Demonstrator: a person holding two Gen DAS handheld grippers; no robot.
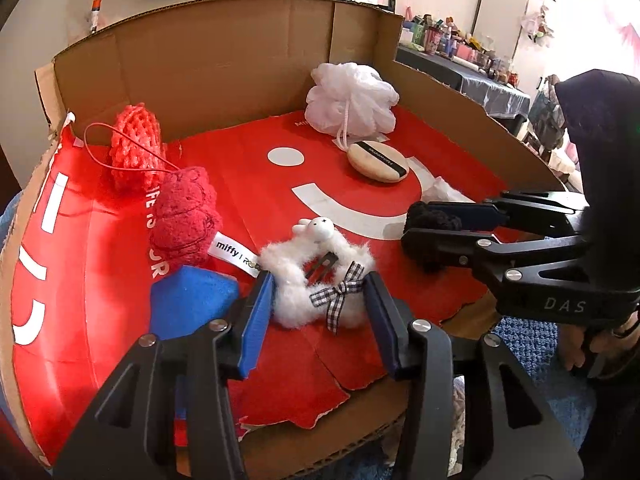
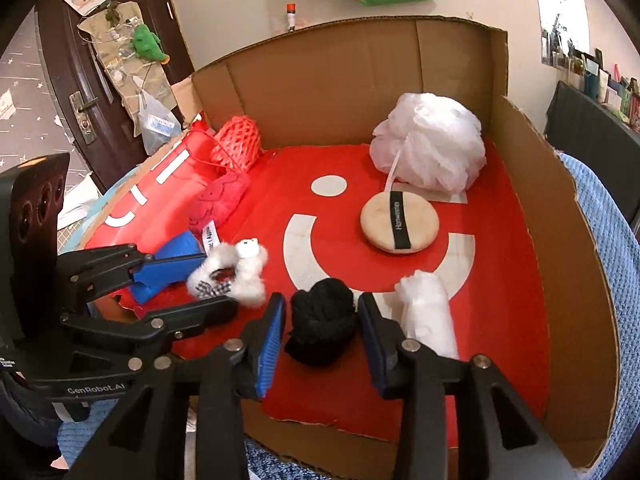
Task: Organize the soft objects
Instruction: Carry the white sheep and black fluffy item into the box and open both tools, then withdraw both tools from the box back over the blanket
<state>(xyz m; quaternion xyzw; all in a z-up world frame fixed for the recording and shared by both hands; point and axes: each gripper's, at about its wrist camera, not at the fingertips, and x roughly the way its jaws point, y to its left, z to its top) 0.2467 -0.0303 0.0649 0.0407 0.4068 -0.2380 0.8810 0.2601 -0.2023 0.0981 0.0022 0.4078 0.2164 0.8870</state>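
While your left gripper (image 1: 320,300) straddles the fluffy white hair clip (image 1: 320,276), its jaws stand partly open, one blue pad on each side of the fluff, and whether they press on it you cannot tell from here. Your right gripper (image 2: 322,320) brackets the black yarn ball (image 2: 322,320) the same way, jaws partly open with a slim gap on each side, so nothing is clamped.

Take the white smiley face (image 2: 304,252) printed on the red box floor (image 2: 500,280) as the landmark. The black yarn ball sits just below its curved mouth; the hair clip lies to the left of it, with its checked bow (image 1: 340,292) toward you. A white fibre wad (image 2: 428,308) lies just right of the yarn ball. Left of the hair clip is a blue sponge (image 1: 192,300), then a dark red knitted piece (image 1: 186,216) with a "miffy" tag, and beyond that an orange-red mesh scrubber (image 1: 134,148). Past the face, a round beige powder puff (image 2: 400,222) with a black strap rests flat, and behind it a white mesh bath pouf (image 2: 430,142) sits against the cardboard wall (image 2: 340,92).
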